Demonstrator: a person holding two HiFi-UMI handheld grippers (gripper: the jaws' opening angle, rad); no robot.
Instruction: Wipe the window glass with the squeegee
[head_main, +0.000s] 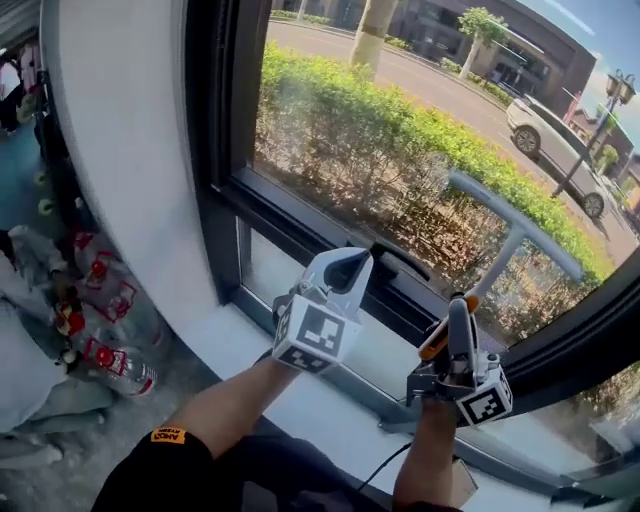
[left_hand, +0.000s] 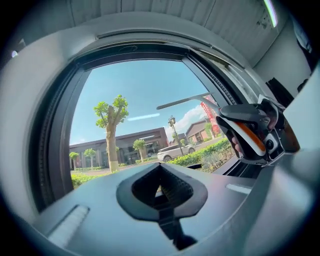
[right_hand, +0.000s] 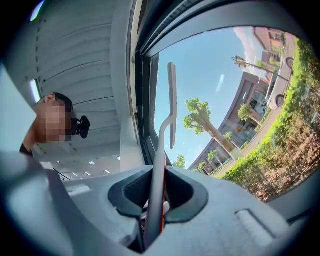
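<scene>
Grey-and-orange squeegee: its pale blade lies slantwise across the lower right of the window glass, with the handle running down and inward to the right gripper. It looks to be at the pane; contact cannot be confirmed.
Right gripper: its jaws pinch the squeegee handle, which rises straight out from between them with the blade ahead against the glass.
Left gripper: jaws pressed together on nothing. It points at the lower middle of the window glass, left of the squeegee and carrying no tool.
Key relation: the blade stands up and away from the right gripper, towards the glass, its long axis crosswise to the handle. The right hand is the working one; most of the unwiped pane lies above and to the left of the blade.
Step in hand, as judged: the blade is set low on the pane and a stroke is yet to be drawn. The next pull likely needs the blade kept flat and even on the glass.
White sill: it runs beneath the window glass, under both forearms.
Containers: clear plastic bottles with red labels lie on the floor, well to the left of the window glass. Their contents cannot be made out.
</scene>
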